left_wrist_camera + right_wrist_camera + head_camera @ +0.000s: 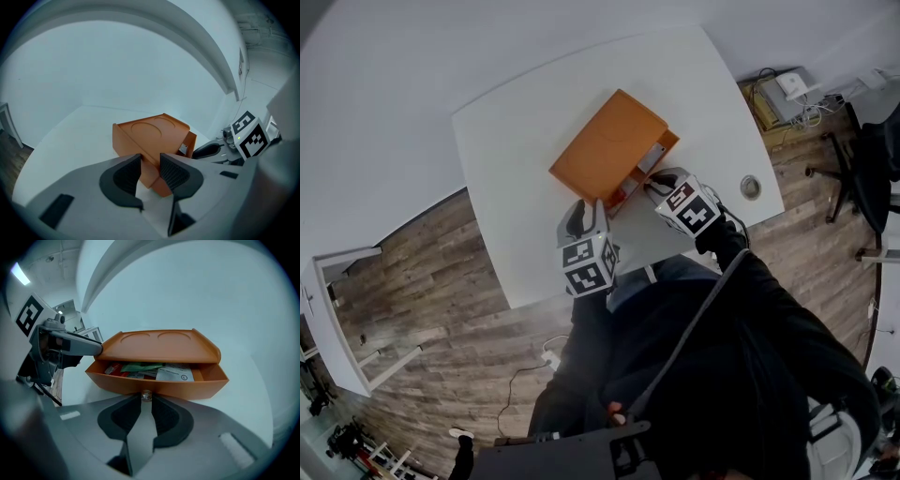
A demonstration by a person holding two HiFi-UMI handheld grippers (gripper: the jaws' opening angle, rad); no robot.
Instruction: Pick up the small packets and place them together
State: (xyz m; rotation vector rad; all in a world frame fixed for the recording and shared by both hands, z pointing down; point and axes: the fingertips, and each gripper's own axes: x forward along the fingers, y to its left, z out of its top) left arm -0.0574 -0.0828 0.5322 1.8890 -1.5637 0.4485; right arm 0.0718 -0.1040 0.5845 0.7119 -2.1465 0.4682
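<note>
Jaws of the left gripper (150,163) are closed on the near corner of the box (150,136), while the right gripper (146,404) has its jaws narrowed onto the knob (146,396). On the white bench (511,159) the orange box lies flat. The left grip pins it, likely so it cannot slide while the drawer is worked. The drawer (154,386) stands partly out toward the right gripper, leaving a gap under the box top. Inside lie the small packets (174,375), white, green and red, loosely overlapped and not yet lifted. The knob is pinched as the drawer's handle.
</note>
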